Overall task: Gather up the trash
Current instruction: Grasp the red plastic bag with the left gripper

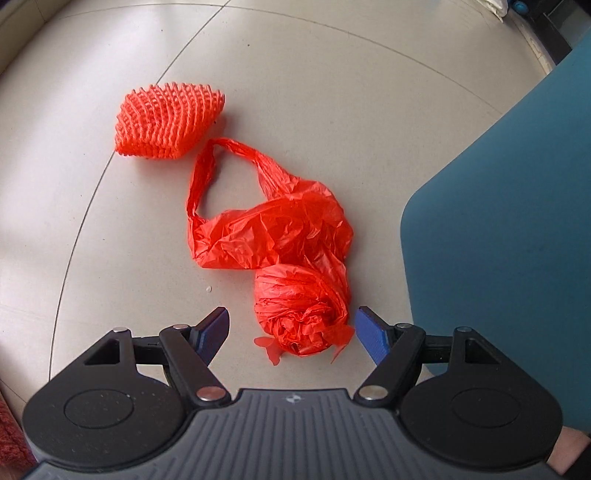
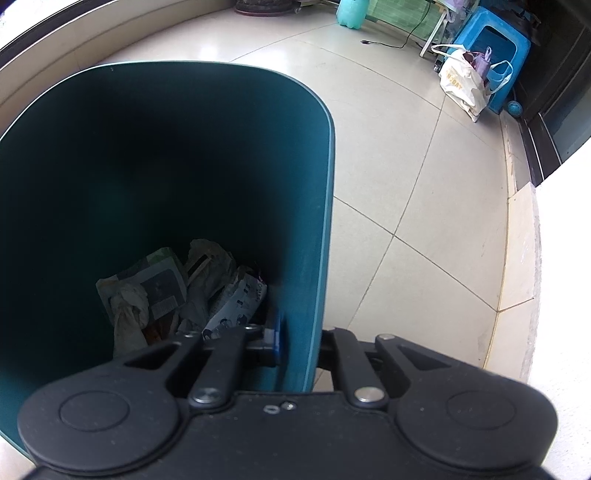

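Observation:
A crumpled red plastic bag [image 1: 284, 243] lies on the pale tiled floor, its knotted end between the blue pads of my left gripper [image 1: 293, 334]. Those jaws stand wide apart, and neither pad touches the bag. An orange foam fruit net [image 1: 168, 122] lies just beyond the bag's handle loop. My right gripper [image 2: 295, 343] is shut on the near wall of the teal trash bin [image 2: 317, 206], one pad inside and one outside. Crumpled paper and wrappers [image 2: 177, 291] lie at the bin's bottom.
The teal bin's outer wall [image 1: 509, 206] rises right beside the bag in the left wrist view. Far off on the floor are a blue plastic stool [image 2: 491, 48], a white tote bag [image 2: 463, 83], a green bottle [image 2: 352, 13] and a black cable [image 2: 391, 44].

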